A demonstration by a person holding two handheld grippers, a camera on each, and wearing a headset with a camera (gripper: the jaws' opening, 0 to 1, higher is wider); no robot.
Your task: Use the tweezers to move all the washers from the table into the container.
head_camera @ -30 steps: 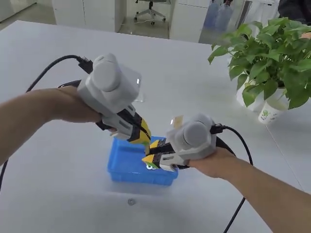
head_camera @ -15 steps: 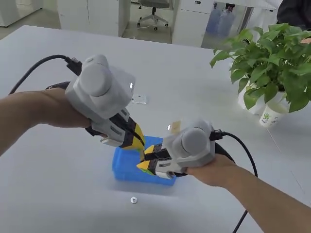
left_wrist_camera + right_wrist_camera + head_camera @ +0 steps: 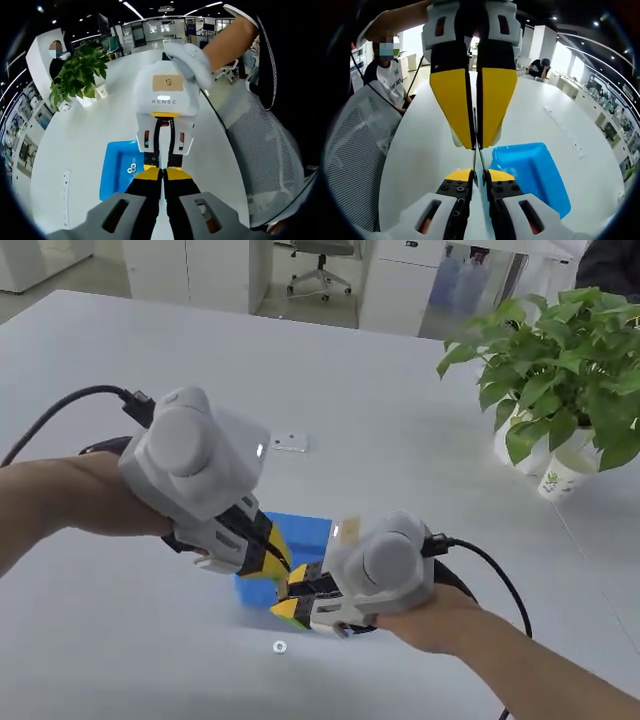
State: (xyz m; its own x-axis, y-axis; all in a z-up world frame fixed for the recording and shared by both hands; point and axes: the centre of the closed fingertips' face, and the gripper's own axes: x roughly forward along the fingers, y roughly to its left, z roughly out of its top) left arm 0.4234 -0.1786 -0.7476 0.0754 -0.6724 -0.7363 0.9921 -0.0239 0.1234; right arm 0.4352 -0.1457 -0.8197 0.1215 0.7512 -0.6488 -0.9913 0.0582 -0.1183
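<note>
The two claws meet tip to tip above the near edge of the blue container (image 3: 300,532), which sits on the white tabletop (image 3: 400,430). The left claw (image 3: 272,558) comes in from the left, its yellow pads angled down. The right claw (image 3: 286,603) points back toward it from the right.

In the right gripper view a thin metal strip, the tweezers (image 3: 475,150), runs straight through both sets of pads. The right claw's pads are pressed narrowly on its lower end, and the left claw's larger yellow pads close on it from above, with barely a slit between them. Which claw carries the weight cannot be told.

One washer (image 3: 279,646) lies loose on the tabletop just in front of the container. It is near the right claw's tips on the person's side, but clear of them and of the tweezers. A few more washers (image 3: 132,169) rest together on the container floor in the left gripper view, just left of that claw's closed pads.

A potted plant (image 3: 560,370) stands far right.
</note>
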